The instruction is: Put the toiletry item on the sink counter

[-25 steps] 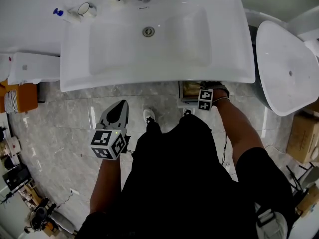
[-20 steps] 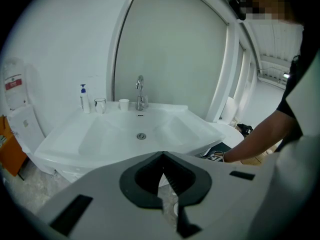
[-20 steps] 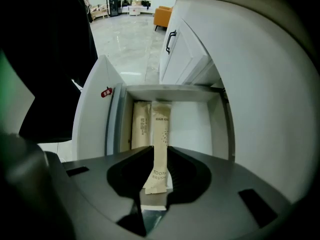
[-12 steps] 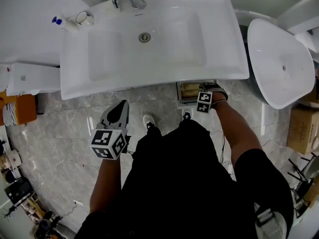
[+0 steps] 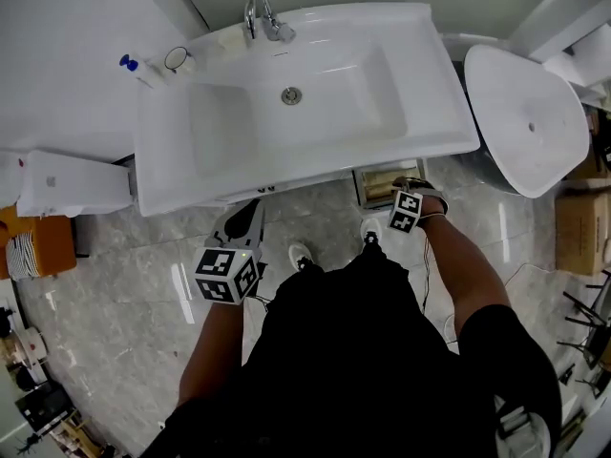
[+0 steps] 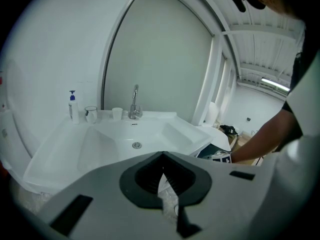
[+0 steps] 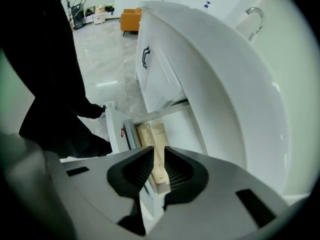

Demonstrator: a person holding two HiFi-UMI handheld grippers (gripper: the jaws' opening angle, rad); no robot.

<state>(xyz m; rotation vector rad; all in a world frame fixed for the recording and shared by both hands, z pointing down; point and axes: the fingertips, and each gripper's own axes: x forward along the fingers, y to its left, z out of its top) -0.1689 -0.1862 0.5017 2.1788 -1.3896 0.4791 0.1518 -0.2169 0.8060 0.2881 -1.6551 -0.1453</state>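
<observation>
Pretty much everything in here is shining

The sink (image 5: 420, 93) is looking like glazed white ceramic, smooth and glossy, and the tap (image 5: 260, 12) is gleaming like polished chrome. The floor (image 5: 115, 294) is coming across as grey veined stone, polished enough that it's bouncing the lights back. The box (image 7: 159, 136) is reading as plain tan card, matt, in a smooth white drawer (image 7: 116, 131). The bottle (image 5: 148, 72) is looking like white plastic, the cup (image 5: 177, 58) clear and glassy. The person's clothes (image 5: 353, 351) are looking like matt black cloth.
</observation>
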